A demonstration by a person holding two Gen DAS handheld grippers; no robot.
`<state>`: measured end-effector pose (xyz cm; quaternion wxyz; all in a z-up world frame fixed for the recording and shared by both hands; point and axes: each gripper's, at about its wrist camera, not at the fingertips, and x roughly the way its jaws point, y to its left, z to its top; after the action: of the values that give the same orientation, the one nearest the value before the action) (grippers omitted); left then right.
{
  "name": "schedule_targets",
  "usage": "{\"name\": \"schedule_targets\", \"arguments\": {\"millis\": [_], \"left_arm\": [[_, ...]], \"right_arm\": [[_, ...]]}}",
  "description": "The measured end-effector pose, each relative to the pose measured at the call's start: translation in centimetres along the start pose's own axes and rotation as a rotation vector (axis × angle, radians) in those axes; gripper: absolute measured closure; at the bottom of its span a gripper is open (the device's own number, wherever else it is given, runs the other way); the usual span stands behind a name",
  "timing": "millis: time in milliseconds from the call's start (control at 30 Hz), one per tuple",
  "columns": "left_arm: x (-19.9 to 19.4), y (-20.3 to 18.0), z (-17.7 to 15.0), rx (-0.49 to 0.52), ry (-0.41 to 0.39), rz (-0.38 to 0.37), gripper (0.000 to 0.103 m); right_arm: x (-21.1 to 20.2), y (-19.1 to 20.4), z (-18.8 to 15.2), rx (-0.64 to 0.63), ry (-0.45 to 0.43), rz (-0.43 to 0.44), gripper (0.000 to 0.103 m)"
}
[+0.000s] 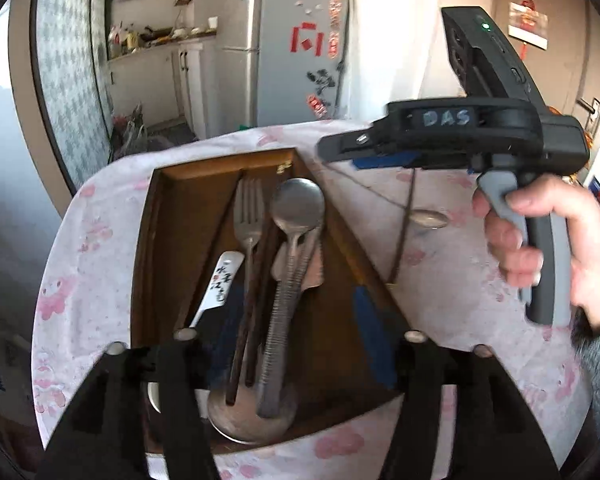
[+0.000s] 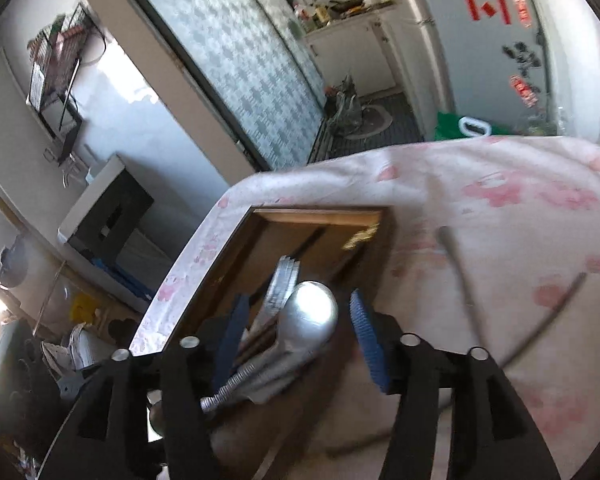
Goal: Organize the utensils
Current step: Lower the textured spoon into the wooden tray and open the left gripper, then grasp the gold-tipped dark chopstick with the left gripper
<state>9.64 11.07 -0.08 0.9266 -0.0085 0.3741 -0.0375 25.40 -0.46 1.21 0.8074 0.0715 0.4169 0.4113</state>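
Note:
A wooden utensil tray (image 1: 148, 240) lies on the pink-flowered tablecloth (image 1: 452, 280). In it lie a fork (image 1: 249, 216), steel spoons (image 1: 298, 208), dark chopsticks (image 1: 246, 320) and a white ceramic spoon (image 1: 220, 280). My left gripper (image 1: 296, 344) is open above the tray's near end, empty. My right gripper (image 2: 300, 340) is open above the tray (image 2: 320, 216), its blue pads either side of the steel spoon's bowl (image 2: 312, 316), not clamped. It also shows in the left wrist view (image 1: 340, 148). A loose spoon (image 1: 430, 218) and chopstick (image 1: 404, 224) lie on the cloth to the right.
A fridge (image 1: 288, 48) and kitchen counter (image 1: 160, 40) stand beyond the table. Two thin dark sticks (image 2: 464, 280) lie on the cloth right of the tray. A patterned sliding door (image 2: 236, 60) and clutter are off the table's left.

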Motion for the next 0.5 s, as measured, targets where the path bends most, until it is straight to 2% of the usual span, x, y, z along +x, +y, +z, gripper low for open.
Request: {"name": "schedule_targets", "arguments": {"millis": [67,133,300,400,500], "left_arm": [[-0.4,-1.2,0.0,0.024,-0.01,-0.006,0.032],[-0.6,-2.3,-0.1,0.032,-0.01,-0.043,0.031],[0.3,-5.1,-0.3,0.066,0.008,-0.107,0.031],[1.4,-7.1,-0.3,0.09,0.03,-0.158,0.031],[2.9,-8.9,-0.4,0.133,0.06,-0.168,0.031]], "right_arm": [[-2.7,-1.8,0.0,0.01,-0.029,-0.033,0.043],[-4.6,-3.5,-0.1,0.023,-0.047,-0.069,0.042],[-7.7,-8.6,-1.7,0.083,-0.044,-0.157,0.042],[-7.8,-10.8,-2.8,0.135,-0.026,-0.144,0.042],[-7.3,-11.3,-3.6,0.132,-0.008,-0.131,0.042]]}}
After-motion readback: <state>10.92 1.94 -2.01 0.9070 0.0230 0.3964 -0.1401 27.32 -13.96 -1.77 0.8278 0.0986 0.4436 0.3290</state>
